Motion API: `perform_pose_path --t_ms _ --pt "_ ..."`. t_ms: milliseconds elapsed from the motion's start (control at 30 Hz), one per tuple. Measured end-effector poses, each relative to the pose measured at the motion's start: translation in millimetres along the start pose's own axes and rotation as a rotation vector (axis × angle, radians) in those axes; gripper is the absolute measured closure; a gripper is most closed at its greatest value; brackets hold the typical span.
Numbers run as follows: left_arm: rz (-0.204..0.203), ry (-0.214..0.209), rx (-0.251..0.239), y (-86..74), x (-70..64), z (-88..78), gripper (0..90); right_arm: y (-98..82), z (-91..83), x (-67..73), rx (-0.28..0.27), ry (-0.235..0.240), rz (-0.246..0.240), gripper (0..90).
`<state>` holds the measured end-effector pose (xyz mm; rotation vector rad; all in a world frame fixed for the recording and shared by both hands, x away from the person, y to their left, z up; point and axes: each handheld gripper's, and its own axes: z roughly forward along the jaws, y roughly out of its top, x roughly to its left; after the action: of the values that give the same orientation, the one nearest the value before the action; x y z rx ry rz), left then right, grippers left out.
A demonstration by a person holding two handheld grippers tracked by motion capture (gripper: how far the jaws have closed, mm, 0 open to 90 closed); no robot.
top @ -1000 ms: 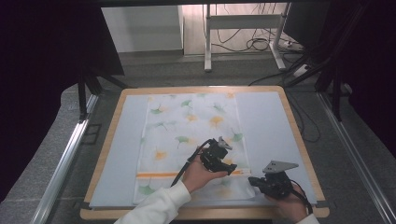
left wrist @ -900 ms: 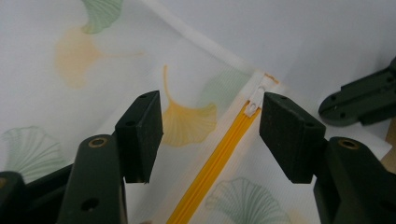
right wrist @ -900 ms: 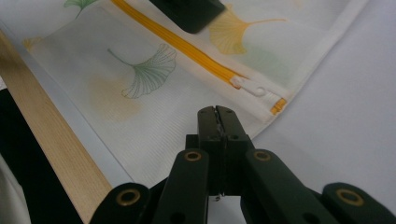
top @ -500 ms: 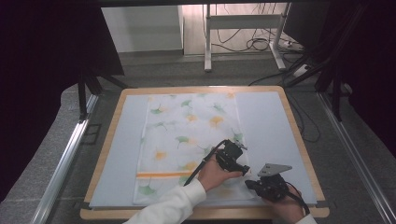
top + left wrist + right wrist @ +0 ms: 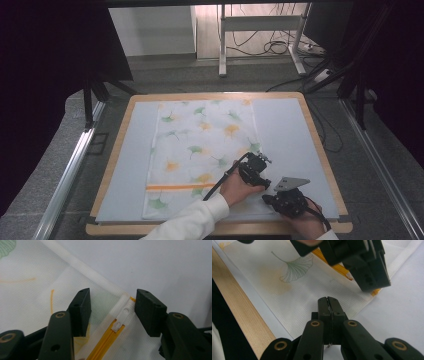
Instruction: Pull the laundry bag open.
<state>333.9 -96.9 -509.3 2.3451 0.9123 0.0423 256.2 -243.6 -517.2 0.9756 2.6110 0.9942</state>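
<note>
Your left gripper [image 5: 254, 167] sat in the lower middle of the high view, over the right edge of the mesh laundry bag [image 5: 202, 150], where the orange zipper [image 5: 175, 186] ran to its end. In the left gripper view its jaws stood apart, having just been closing, with the white zipper pull [image 5: 121, 320] lying between the pads and touched by neither (a clear gap showed on both sides). The pull sat in the centre of that frame, at the top of the zipper tape, just inside the bag's white hem.

Your right gripper [image 5: 328, 305] had its jaws pressed together, flat against each other at the bottom centre of its own view, the tips over the bag's fabric near its corner; whether they pinched any cloth I cannot tell. In the high view it lay at the lower right, just beside the left one.

The bag itself lay flat on the pale blue mat [image 5: 285, 130], spread from the upper middle to the lower middle of the high view, inside the wooden tray rim [image 5: 320, 150].
</note>
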Motion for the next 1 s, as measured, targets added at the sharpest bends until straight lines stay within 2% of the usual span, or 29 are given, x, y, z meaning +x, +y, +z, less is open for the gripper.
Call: perform_pose_path --t_ms 400,600,700,1000 --pt "0.003 -0.016 -0.002 -6.1 2.1 -3.3 62.7 -0.5 0.7 -1.5 0.0 0.003 0.008 89.3" --pt "0.013 -0.027 -0.01 -7.7 0.6 -4.6 73.9 -0.7 0.5 -3.8 -0.002 0.003 0.013 89.3" --pt "0.013 -0.043 -0.013 -10.0 4.2 -6.2 80.5 -0.6 0.7 -4.1 -0.002 0.003 0.011 89.4" --pt "0.045 -0.043 -0.008 -8.2 2.8 -4.0 80.7 -0.4 1.5 -5.3 -0.004 0.008 0.015 89.3"
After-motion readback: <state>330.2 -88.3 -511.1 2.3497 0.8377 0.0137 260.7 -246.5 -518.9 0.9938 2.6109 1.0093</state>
